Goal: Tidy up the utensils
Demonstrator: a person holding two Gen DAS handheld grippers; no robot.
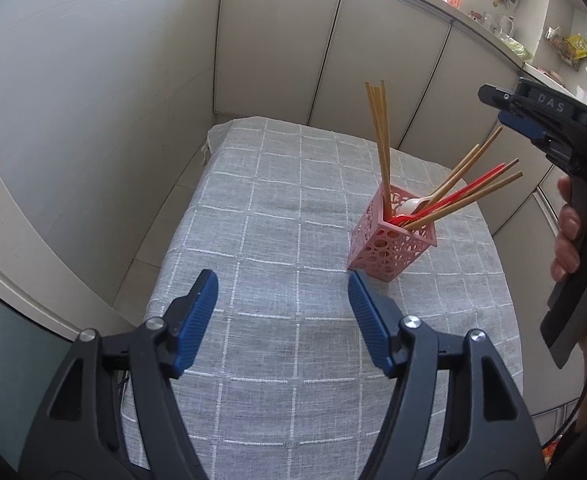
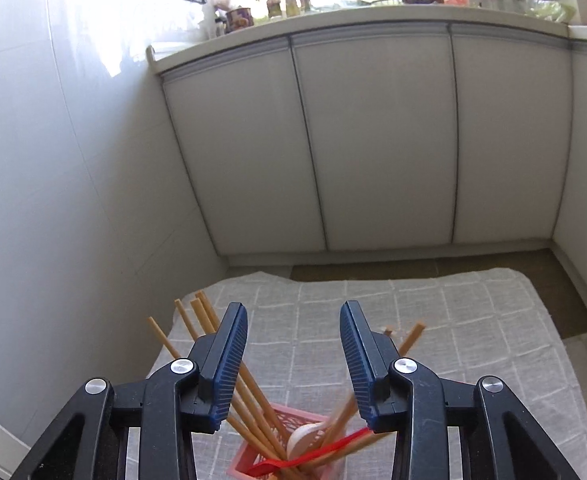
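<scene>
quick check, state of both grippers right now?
Left gripper: open, empty, beside the pink holder.
Right gripper: open, nothing between the pads, above the chopsticks.

A grey checked tablecloth (image 1: pixel 277 240) is being shown spread across the centre and lower part of both frames. White cabinet doors (image 2: pixel 373 140) are being displayed across the upper middle, beneath a countertop (image 2: pixel 373 14) along the top edge. Assorted jars and bottles (image 2: pixel 277 4) are being backlit on it. A plain white wall (image 1: pixel 73 100) is being shown at the left.
</scene>
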